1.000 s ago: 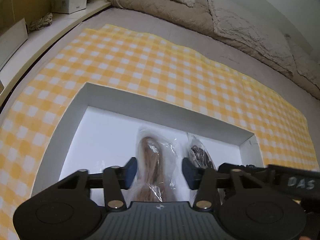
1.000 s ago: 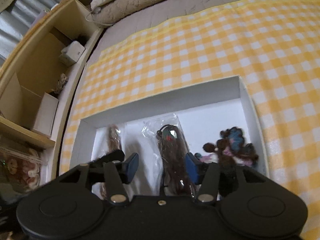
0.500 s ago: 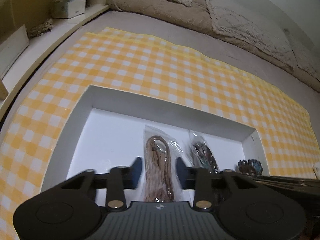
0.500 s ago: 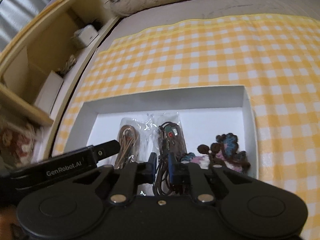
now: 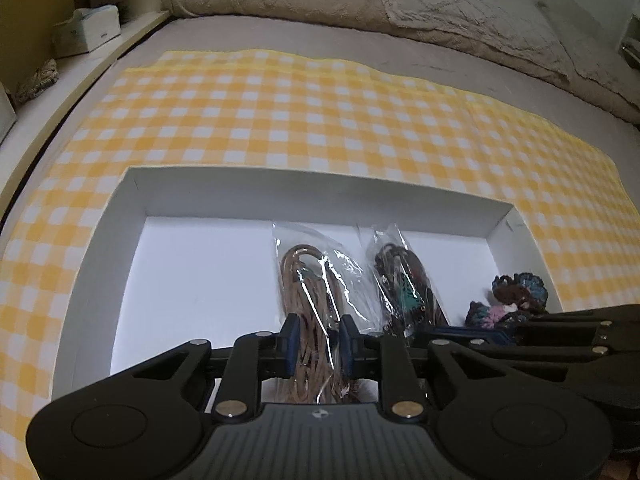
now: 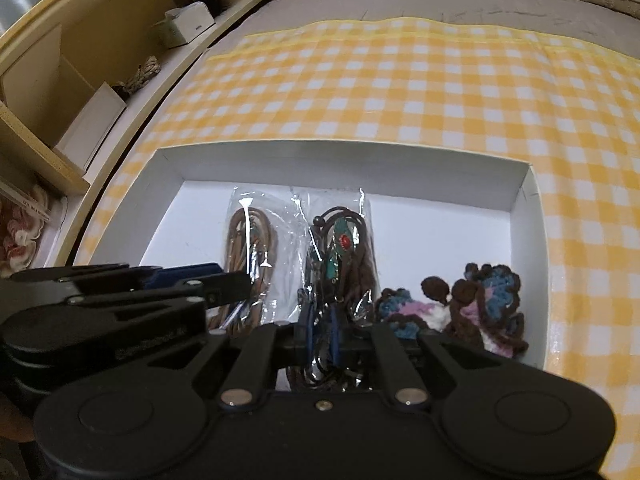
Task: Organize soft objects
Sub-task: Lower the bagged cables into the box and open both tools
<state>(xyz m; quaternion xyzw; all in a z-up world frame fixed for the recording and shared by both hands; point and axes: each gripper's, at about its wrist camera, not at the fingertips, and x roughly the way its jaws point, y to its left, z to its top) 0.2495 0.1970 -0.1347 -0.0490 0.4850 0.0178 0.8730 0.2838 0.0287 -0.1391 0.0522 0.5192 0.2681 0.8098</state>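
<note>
A white shallow box (image 5: 100, 236) (image 6: 538, 216) lies on a yellow checked cloth. In it lie a clear bag of tan cord (image 5: 310, 276) (image 6: 248, 240), a clear bag of dark cord with turquoise and red beads (image 5: 404, 280) (image 6: 340, 248), and crocheted pieces (image 5: 520, 292) (image 6: 480, 296) at the right. My left gripper (image 5: 318, 344) is shut on the near end of the tan cord bag. My right gripper (image 6: 322, 332) is shut on the near end of the dark cord bag. Each gripper shows at the side of the other's view.
The yellow checked cloth (image 5: 320, 112) covers a grey bed, with beige bedding (image 5: 440, 4) along the far edge. A wooden shelf unit (image 6: 60, 80) stands on the left with a tissue box (image 5: 86, 32), a rope coil (image 5: 38, 80) and small boxes.
Both grippers have closed, from wide open to shut on their bags. Both have pulled back and risen, so more of the box and cloth shows.
</note>
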